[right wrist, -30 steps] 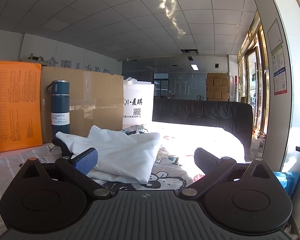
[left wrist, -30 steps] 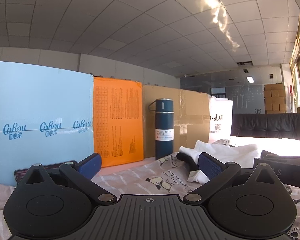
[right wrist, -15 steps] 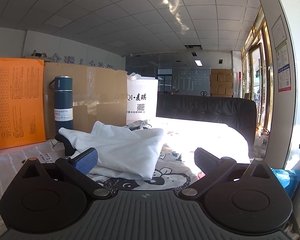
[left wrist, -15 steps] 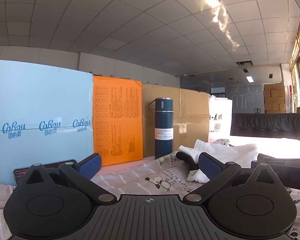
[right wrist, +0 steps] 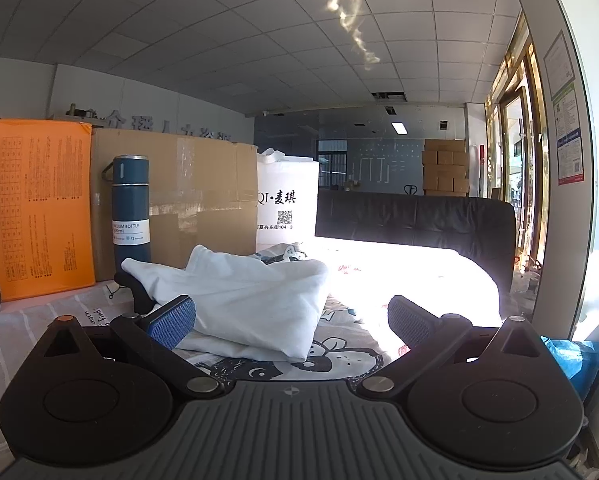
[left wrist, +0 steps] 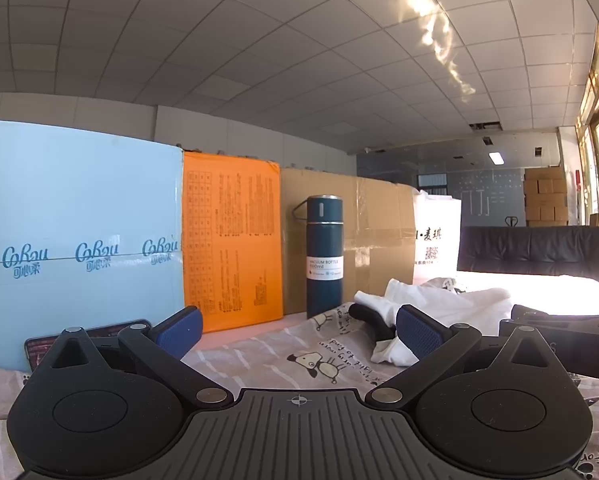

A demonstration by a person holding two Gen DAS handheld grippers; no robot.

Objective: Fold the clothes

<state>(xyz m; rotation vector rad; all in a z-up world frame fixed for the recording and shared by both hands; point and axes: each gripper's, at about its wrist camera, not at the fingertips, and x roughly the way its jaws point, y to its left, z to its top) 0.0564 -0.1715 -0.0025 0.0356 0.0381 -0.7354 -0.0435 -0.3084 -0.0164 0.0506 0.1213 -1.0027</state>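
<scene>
White garment (right wrist: 251, 304), 1 in count, lies crumpled on the cartoon-print sheet (left wrist: 299, 352), in front of the cardboard panel (right wrist: 187, 200) and just right of the 1 dark blue vacuum bottle (right wrist: 130, 208), which stands upright. In the right wrist view its long axis runs roughly left to right, with a thin end reaching toward the bottle and the bulkier folded end toward the sunlit part of the sheet. 1 black handle-like object (right wrist: 133, 288) pokes out from under its left end; what it is cannot be told. 2 grippers show. The left gripper (left wrist: 297, 328) has its fingers spread wide apart with nothing between them, hanging over the sheet short of the garment. The right gripper (right wrist: 291, 320) is likewise spread wide and empty, its blue left pad (right wrist: 171, 320) just in front of the garment's near edge. Behind stand 1 light blue panel (left wrist: 79, 216), 1 orange panel (left wrist: 231, 244), 1 white bag (right wrist: 287, 204) and 1 black sofa (right wrist: 415, 224). 1 phone (left wrist: 87, 336) lies at the left.
</scene>
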